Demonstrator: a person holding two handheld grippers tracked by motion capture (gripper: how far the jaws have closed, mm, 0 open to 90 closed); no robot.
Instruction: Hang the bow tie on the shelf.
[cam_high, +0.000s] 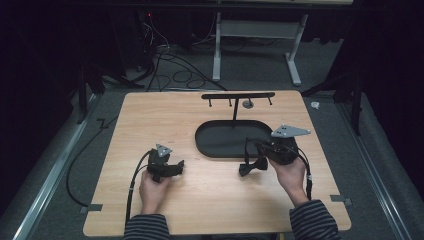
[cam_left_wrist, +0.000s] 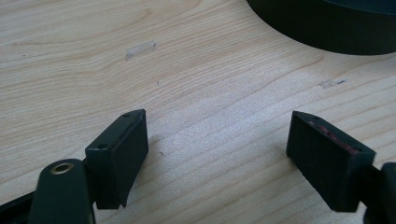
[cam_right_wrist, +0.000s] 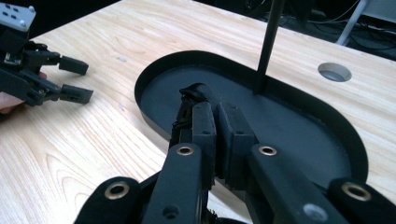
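- Left gripper (cam_high: 179, 167): in the high view it sits in the lower left of the frame, held in the person's left hand (cam_high: 152, 190) just above the wooden table (cam_high: 150, 120), with a grey three-cornered plate on top and a cable trailing down toward the bottom edge. Its jaws point right, toward the middle of the table.
- In the left gripper view the two black jaws stand wide apart, with bare wood grain between them and nothing gripped. A curved edge of the black tray (cam_left_wrist: 327, 28) fills the upper right corner of that frame.
- In the right gripper view the left gripper shows again at the upper left, jaws parted over the table.
- Black tray (cam_high: 220, 145): an oval dish in the centre of the high view, slightly right of the middle. A thin upright post (cam_high: 235, 112) rises from its far side and carries a crossbar (cam_high: 237, 95) with short pegs hanging under it. A small round hole (cam_high: 248, 104) in the table lies just behind the post.
- Right gripper (cam_high: 246, 168): in the lower right of the high view, held in the right hand (cam_high: 290, 175), jaws pointing left and down, near the tray's right end.
- In the right gripper view its jaws are pressed closed on a small black fabric-like piece (cam_right_wrist: 194, 93); the piece pokes out beyond the fingertips, above the tray's near rim. What the piece is I cannot tell.
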